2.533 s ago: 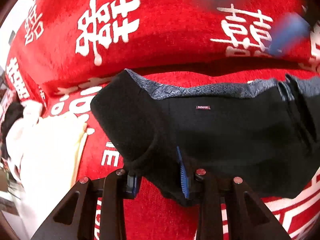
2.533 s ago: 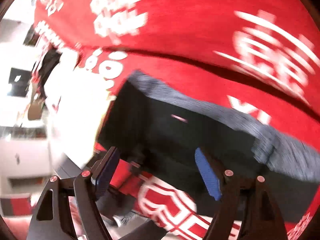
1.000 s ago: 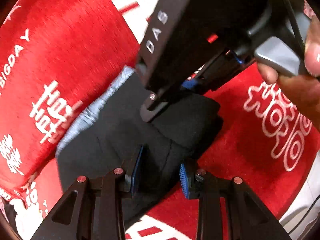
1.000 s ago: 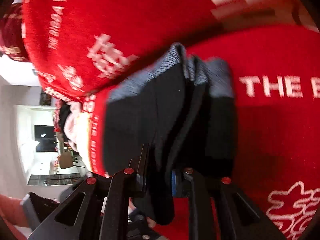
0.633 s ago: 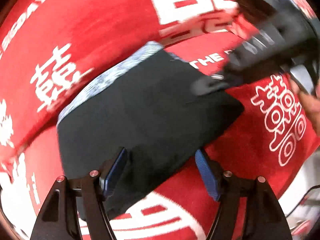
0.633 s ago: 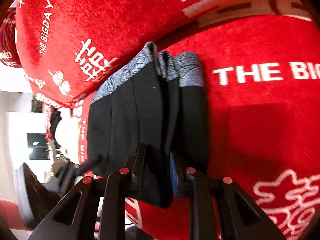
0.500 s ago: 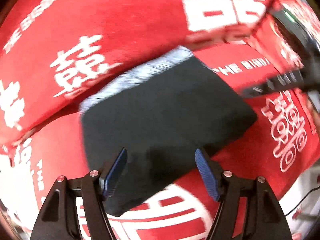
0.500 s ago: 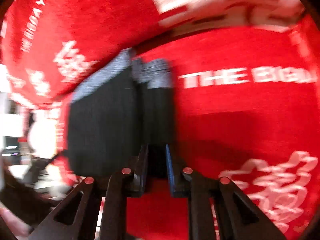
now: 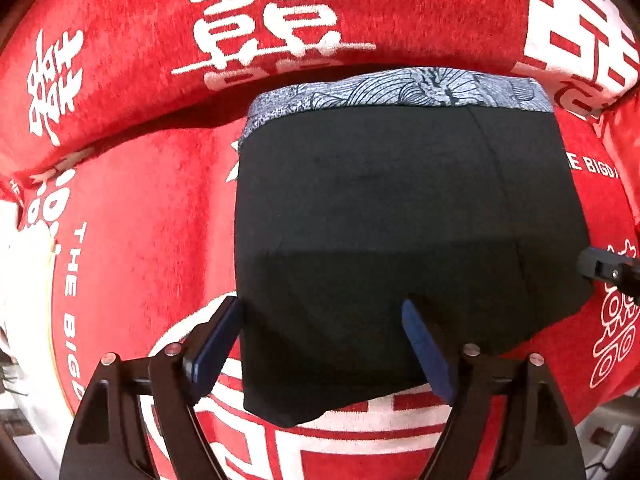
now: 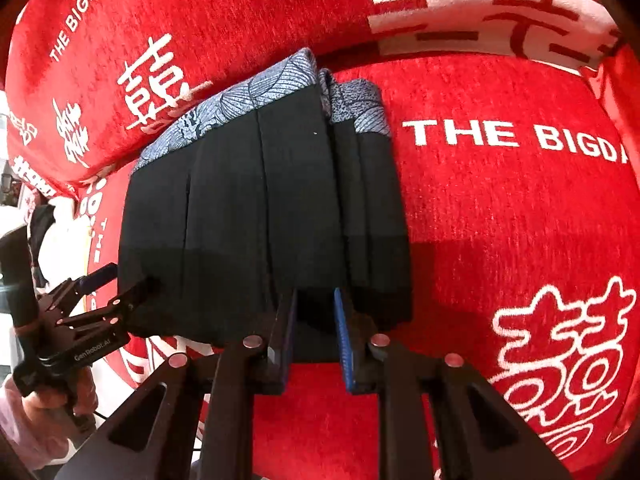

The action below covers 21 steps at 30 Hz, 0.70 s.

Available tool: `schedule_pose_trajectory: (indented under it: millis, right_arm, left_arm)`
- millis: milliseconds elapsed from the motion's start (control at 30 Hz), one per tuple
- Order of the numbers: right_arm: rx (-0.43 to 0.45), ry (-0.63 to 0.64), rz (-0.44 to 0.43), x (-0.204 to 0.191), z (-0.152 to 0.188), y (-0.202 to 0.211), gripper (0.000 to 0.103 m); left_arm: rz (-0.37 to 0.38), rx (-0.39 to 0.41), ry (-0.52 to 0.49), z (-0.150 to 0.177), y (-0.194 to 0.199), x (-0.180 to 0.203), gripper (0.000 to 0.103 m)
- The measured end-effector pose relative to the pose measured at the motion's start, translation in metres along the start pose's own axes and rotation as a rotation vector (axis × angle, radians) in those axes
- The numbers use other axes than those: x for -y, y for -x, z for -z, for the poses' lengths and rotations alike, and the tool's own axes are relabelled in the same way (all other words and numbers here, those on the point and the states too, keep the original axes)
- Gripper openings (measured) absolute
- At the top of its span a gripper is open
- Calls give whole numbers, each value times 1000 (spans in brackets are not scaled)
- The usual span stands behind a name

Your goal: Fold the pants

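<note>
Black pants [image 9: 400,208] with a grey patterned waistband [image 9: 400,88] lie folded in layers on the red sofa seat [image 10: 500,220]. My left gripper [image 9: 320,312] points down over their near left part. Its jaws are opening, and the cloth lies under and between the blue pads without being pinched. It also shows in the right wrist view as the left gripper [image 10: 120,284], at the pants' [image 10: 240,208] left corner. My right gripper [image 10: 314,320] is at the near right end, nearly closed, with a black fold between its pads. One of its fingers [image 9: 600,270] shows at the right edge.
The red back cushion [image 9: 280,20] with white characters rises just behind the waistband. A white garment [image 9: 24,264] lies at the far left. A person's hand [image 10: 24,408] holds the left gripper's handle. Bare seat stretches to the right of the pants.
The left gripper has opened, let go of the pants and swung round to their near edge. The right gripper, earlier overhead in the left view, is now off to the right, still gripping the fold.
</note>
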State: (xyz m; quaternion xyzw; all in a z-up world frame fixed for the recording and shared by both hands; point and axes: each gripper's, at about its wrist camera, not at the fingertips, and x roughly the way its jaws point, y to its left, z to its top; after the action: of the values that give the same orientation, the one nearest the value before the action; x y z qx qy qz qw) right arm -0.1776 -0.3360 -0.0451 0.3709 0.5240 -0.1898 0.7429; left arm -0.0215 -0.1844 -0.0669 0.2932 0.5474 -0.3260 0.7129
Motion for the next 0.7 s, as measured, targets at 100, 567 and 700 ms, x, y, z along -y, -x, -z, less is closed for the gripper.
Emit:
schedule_pose_trajectory:
  millis: [100, 567, 700]
  right_arm:
    - [-8, 12, 49, -7, 2, 2, 21]
    - [-16, -40, 162, -8, 11, 3, 43]
    - [-18, -47, 190, -8, 17, 7, 53]
  left_arm:
    - [11, -14, 9, 0, 0, -2, 83]
    - [8, -63, 26, 4, -6, -15, 102]
    - [-7, -67, 22, 3, -5, -13, 102]
